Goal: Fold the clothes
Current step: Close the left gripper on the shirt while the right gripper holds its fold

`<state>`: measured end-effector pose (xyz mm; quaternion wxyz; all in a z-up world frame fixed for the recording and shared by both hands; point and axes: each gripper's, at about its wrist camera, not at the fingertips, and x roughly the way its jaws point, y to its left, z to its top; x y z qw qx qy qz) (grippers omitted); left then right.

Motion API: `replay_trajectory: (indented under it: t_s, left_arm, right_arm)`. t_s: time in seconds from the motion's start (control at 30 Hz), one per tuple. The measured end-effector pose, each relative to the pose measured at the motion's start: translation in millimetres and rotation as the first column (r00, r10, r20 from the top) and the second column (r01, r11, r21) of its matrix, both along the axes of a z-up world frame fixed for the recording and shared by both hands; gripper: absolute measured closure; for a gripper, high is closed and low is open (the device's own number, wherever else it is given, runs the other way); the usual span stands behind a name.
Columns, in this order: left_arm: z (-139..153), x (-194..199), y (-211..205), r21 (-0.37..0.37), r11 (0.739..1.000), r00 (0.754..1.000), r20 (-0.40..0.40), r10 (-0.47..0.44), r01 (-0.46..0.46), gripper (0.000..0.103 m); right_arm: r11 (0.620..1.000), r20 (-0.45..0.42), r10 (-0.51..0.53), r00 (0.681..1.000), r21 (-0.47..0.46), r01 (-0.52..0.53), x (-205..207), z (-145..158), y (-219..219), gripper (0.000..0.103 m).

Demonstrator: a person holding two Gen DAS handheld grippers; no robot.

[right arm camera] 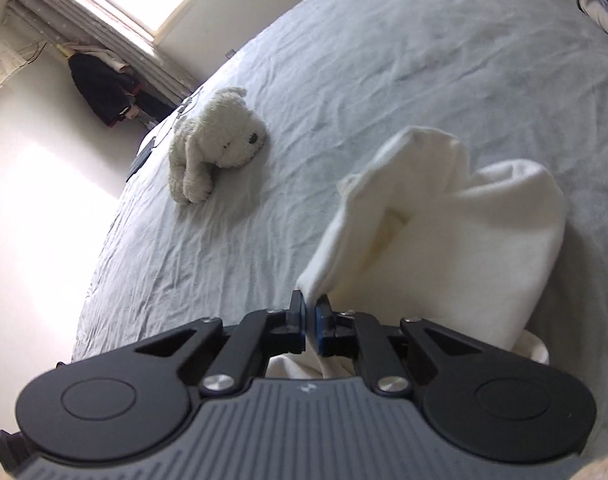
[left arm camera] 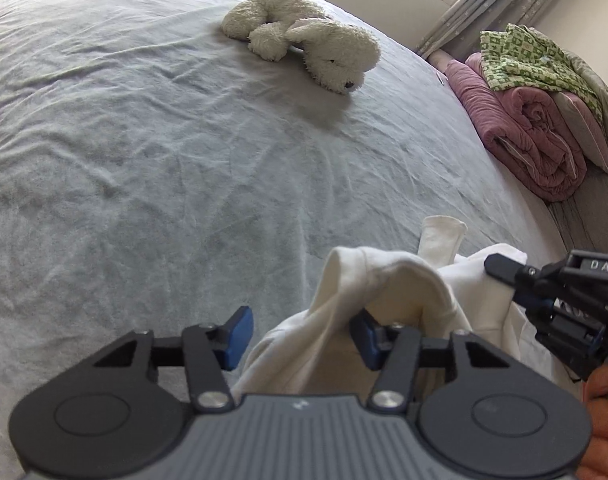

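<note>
Garment [right arm camera: 444, 240] bunched, running toward upper right of frame; right gripper [right arm camera: 310, 316] pinching its corner; left gripper [left arm camera: 300, 338] half open, seemingly only touching cloth; bed [left arm camera: 144, 160] free upper left.

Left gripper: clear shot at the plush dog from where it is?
Probably not yet. The left gripper has the cream garment between its half-open jaws; the plush dog lies apart across bare bedsheet, nothing between.

Home bedroom: big bed w/ grey sheet [left arm camera: 144, 140], plush dog [left arm camera: 304, 40], folded quilts [left arm camera: 536, 132], curtained window [right arm camera: 116, 4].
</note>
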<state>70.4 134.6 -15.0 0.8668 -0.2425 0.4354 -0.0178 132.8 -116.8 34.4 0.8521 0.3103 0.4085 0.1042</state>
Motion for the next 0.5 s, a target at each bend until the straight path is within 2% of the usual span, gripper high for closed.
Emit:
replay_trajectory:
  t_s: [0.1,0.23,0.37,0.5]
  left_arm:
    - [3,-4,11,-0.028,0.999,0.999,0.013,0.038,-0.037,0.075]
    - [11,-9,24,-0.012,0.997,0.995,0.056,0.078,-0.077,0.088]
    - [14,-8,39,0.032,0.991,0.989,0.079,0.128,-0.131,0.089]
    - [4,-3,54,0.099,0.978,0.983,0.053,0.177,-0.182,0.097]
  right_arm:
    - [0.999,0.025,0.043,0.999,-0.027,-0.042,16,19,21,0.094]
    - [0.995,0.070,0.095,0.993,-0.048,-0.092,40,29,52,0.094]
    - [0.992,0.077,0.125,0.989,-0.039,-0.122,65,22,81,0.094]
    - [0.984,0.055,0.169,0.984,-0.058,-0.166,87,4,112,0.094]
